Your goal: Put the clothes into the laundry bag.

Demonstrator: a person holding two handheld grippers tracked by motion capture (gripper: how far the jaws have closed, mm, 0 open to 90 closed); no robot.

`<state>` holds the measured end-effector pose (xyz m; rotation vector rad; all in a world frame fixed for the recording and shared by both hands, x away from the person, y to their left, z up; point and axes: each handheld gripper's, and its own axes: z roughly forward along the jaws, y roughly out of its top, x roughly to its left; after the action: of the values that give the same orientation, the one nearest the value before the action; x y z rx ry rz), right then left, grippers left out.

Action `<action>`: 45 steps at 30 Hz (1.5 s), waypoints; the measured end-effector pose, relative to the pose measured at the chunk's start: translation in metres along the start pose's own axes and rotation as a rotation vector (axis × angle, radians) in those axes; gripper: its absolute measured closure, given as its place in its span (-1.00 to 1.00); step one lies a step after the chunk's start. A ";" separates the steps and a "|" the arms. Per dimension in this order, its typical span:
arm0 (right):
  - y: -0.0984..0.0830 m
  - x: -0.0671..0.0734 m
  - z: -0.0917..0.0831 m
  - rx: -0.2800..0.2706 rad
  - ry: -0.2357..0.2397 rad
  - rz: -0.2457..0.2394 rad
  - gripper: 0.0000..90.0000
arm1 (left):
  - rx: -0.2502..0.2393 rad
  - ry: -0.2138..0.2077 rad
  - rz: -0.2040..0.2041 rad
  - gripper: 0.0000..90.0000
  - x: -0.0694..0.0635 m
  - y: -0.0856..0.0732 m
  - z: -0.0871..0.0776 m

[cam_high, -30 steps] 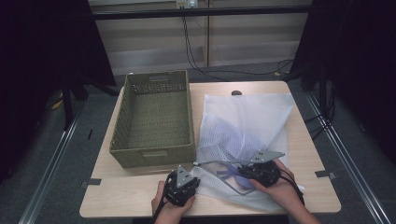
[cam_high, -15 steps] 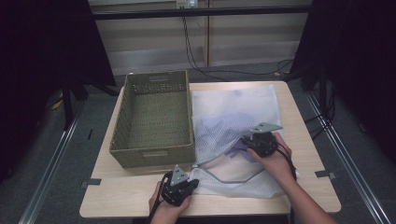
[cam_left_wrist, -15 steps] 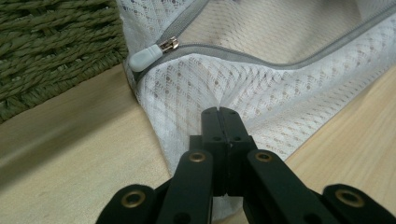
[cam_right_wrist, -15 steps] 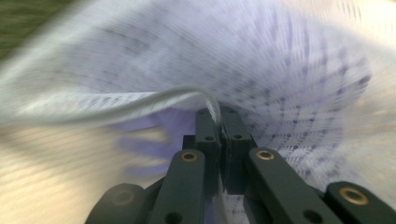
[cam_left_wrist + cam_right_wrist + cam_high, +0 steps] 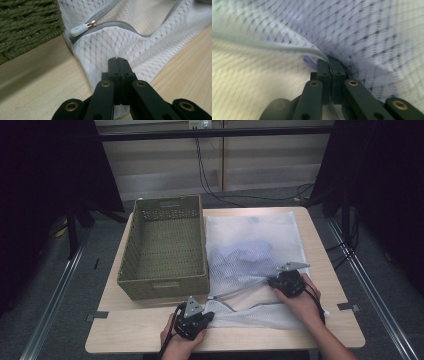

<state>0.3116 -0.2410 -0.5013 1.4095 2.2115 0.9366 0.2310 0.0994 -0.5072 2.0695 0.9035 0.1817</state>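
A white mesh laundry bag (image 5: 255, 245) lies flat on the table right of the basket, with pale lilac clothing (image 5: 245, 256) inside it. Its grey zipper edge (image 5: 240, 289) gapes open along the near side. My left gripper (image 5: 209, 318) is shut on the bag's near left corner (image 5: 110, 52); the zipper pull (image 5: 81, 28) lies just beyond, beside the basket. My right gripper (image 5: 272, 281) is shut on the bag's upper mesh layer at the zipper edge (image 5: 287, 50), and lilac fabric (image 5: 309, 62) shows beneath it.
An olive woven basket (image 5: 165, 281) stands on the table's left half, its inside bare. Bare wooden tabletop (image 5: 130, 330) runs along the near edge. Dark curtains and cables lie beyond the table's far edge.
My right gripper has moved away from me and to the right with the upper mesh layer, widening the zipper opening. The left gripper has stayed put on the corner.
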 end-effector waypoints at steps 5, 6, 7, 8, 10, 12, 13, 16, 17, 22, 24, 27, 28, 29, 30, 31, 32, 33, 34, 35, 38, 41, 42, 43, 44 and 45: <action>0.026 -0.016 0.025 -0.003 -0.042 0.047 0.98 | -0.010 -0.001 -0.016 1.00 0.000 -0.001 0.000; 0.027 -0.012 0.024 0.001 -0.037 0.027 0.98 | -0.020 -0.002 -0.027 1.00 0.000 -0.002 0.000; 0.026 -0.008 0.020 0.005 -0.029 0.001 0.98 | -0.021 0.001 -0.031 1.00 0.000 -0.003 0.000; 0.023 -0.003 0.015 0.001 -0.016 -0.020 0.98 | -0.029 -0.009 -0.033 1.00 0.001 -0.004 0.000; 0.010 0.003 -0.005 -0.027 0.031 -0.047 0.95 | -0.028 -0.021 -0.043 1.00 0.002 -0.004 0.000; -0.005 0.002 -0.021 -0.032 0.083 -0.060 0.78 | -0.024 -0.054 -0.045 1.00 0.004 -0.004 -0.001; -0.013 0.001 -0.029 -0.029 0.108 -0.069 0.63 | -0.027 -0.071 -0.050 0.98 0.006 -0.004 -0.002; -0.035 -0.012 -0.058 -0.104 0.118 -0.039 0.22 | -0.101 -0.085 -0.085 0.58 0.013 -0.001 -0.011; -0.042 -0.021 -0.067 -0.139 0.129 0.003 0.13 | -0.136 -0.070 -0.102 0.45 0.017 0.001 -0.015; -0.061 -0.064 -0.089 -0.185 -0.038 0.177 -0.06 | -0.185 -0.007 -0.206 0.21 0.029 0.011 -0.012; -0.066 -0.075 -0.089 -0.176 -0.084 0.239 -0.09 | -0.162 0.019 -0.232 0.16 0.029 0.015 -0.003; -0.070 -0.080 -0.083 -0.137 -0.083 0.296 -0.12 | -0.119 0.030 -0.253 0.08 0.027 0.016 0.010; -0.070 -0.079 -0.082 -0.120 -0.078 0.288 -0.13 | -0.104 0.031 -0.253 0.03 0.026 0.016 0.014; -0.070 -0.078 -0.081 -0.103 -0.084 0.280 -0.13 | -0.090 0.020 -0.261 0.01 0.024 0.017 0.018; -0.071 -0.076 -0.079 -0.095 -0.073 0.283 -0.13 | -0.089 0.021 -0.261 0.03 0.023 0.017 0.019; -0.071 -0.075 -0.078 -0.090 -0.062 0.289 -0.12 | -0.090 0.017 -0.260 0.01 0.021 0.018 0.021; -0.072 -0.073 -0.076 -0.075 -0.054 0.283 -0.08 | -0.086 0.007 -0.257 0.02 0.019 0.019 0.023; -0.072 -0.070 -0.073 -0.063 -0.040 0.270 -0.02 | -0.083 -0.012 -0.260 0.06 0.018 0.021 0.026; -0.071 -0.068 -0.072 -0.059 -0.034 0.249 0.16 | -0.077 -0.054 -0.268 0.16 0.016 0.022 0.030; -0.070 -0.065 -0.072 -0.048 -0.022 0.245 0.24 | -0.068 -0.073 -0.263 0.26 0.015 0.023 0.032; -0.068 -0.062 -0.070 -0.015 0.014 0.251 0.83 | -0.053 -0.103 -0.247 0.82 0.013 0.026 0.036; -0.065 -0.064 -0.077 -0.046 0.011 0.233 0.99 | -0.128 -0.101 -0.202 0.96 0.014 0.030 0.024; -0.062 -0.065 -0.084 -0.098 -0.015 0.229 0.99 | -0.180 -0.112 -0.184 0.97 0.016 0.034 0.016; -0.057 -0.068 -0.094 -0.168 -0.041 0.234 1.00 | -0.247 -0.111 -0.170 0.97 0.018 0.037 0.005; -0.053 -0.071 -0.107 -0.250 -0.070 0.239 1.00 | -0.310 -0.094 -0.167 0.98 0.022 0.041 -0.007; -0.049 -0.073 -0.120 -0.319 -0.096 0.242 1.00 | -0.359 -0.074 -0.156 0.98 0.027 0.044 -0.019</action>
<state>0.2387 -0.3616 -0.4534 1.5497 1.7539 1.2121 0.2656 0.1129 -0.4673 1.6579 0.9094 0.1691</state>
